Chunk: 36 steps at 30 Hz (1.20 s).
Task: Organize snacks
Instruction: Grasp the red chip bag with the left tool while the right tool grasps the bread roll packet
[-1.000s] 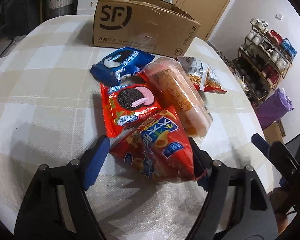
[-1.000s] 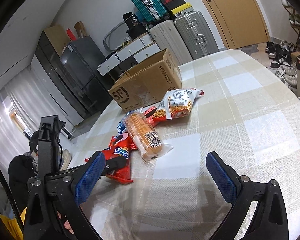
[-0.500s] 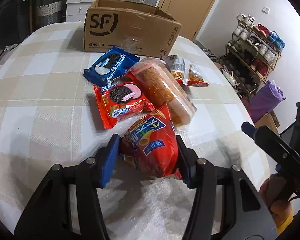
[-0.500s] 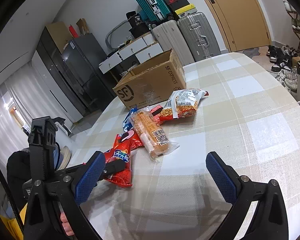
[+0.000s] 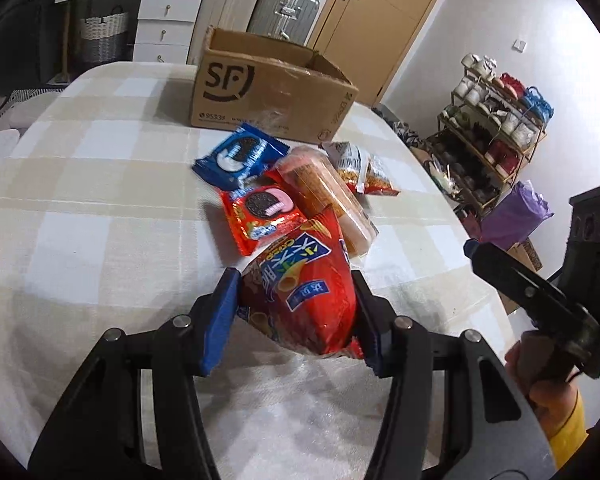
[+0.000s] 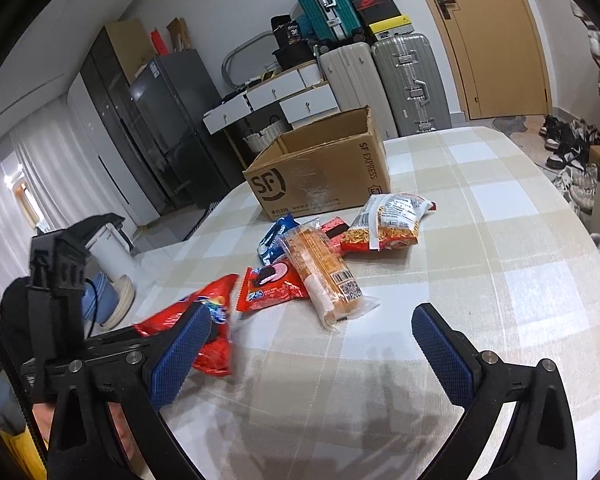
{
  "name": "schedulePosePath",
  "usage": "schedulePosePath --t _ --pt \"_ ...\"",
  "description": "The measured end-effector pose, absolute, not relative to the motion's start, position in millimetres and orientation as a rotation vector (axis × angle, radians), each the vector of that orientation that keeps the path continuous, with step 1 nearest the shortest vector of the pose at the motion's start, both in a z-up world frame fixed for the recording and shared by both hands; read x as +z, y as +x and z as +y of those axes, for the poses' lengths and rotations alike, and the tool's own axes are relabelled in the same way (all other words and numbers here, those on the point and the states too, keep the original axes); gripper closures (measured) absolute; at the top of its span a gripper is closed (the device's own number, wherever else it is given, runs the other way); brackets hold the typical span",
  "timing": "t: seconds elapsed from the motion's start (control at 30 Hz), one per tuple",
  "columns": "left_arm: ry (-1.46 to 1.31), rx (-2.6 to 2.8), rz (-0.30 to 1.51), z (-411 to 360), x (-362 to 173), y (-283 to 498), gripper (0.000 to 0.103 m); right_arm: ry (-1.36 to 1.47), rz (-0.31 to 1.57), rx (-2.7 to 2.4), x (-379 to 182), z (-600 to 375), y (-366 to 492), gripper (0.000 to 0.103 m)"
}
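One red chip bag [image 5: 300,292] now sits clamped in the left gripper [image 5: 296,312], whose jaws have just closed, lifting it. Four snacks stay by the cardboard box [image 5: 268,92]; the right gripper [image 6: 312,348] gapes empty.

The left hand-held gripper [image 5: 296,316] is now clamping the red chip bag [image 5: 300,292], its jaws having been closing from wide apart, and is carrying it up off the worktop [image 5: 100,240], away from the pile toward 6 o'clock.
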<state>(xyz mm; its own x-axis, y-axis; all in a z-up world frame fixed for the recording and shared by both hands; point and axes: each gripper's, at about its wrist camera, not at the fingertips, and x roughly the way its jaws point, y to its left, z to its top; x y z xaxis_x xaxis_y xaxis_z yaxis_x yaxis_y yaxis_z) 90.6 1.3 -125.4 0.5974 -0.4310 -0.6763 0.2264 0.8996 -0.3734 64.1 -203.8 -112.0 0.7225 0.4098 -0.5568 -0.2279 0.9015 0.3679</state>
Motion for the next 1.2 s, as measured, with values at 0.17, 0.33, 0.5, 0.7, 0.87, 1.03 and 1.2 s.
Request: schedulePosePath --t 0.17,0.33,0.5,0.7,0.87,1.03,1.2 --pt "-0.293 -0.385 0.831 20 -120 85 0.052 0.227 0.704 0.368 -108 -193 85 0.001" --pt "-0.313 -0.382 0.831 34 -121 81 0.052 0.185 0.751 0.411 -112 -179 114 0.001" --pt "-0.331 -0.384 0.840 41 -126 85 0.052 0.137 0.798 0.410 -125 -167 146 0.008" --pt "-0.351 -0.382 0.861 46 -136 94 0.052 0.109 0.877 0.414 -146 -155 181 0.022" --pt "-0.366 -0.373 0.874 51 -141 99 0.052 0.095 0.920 0.403 -162 -150 193 0.036" --pt "-0.370 -0.370 0.885 49 -144 100 0.052 0.103 0.939 0.413 -169 -148 195 0.055" --pt "-0.363 -0.368 0.881 47 -139 95 0.052 0.135 0.939 0.411 -166 -154 191 0.063"
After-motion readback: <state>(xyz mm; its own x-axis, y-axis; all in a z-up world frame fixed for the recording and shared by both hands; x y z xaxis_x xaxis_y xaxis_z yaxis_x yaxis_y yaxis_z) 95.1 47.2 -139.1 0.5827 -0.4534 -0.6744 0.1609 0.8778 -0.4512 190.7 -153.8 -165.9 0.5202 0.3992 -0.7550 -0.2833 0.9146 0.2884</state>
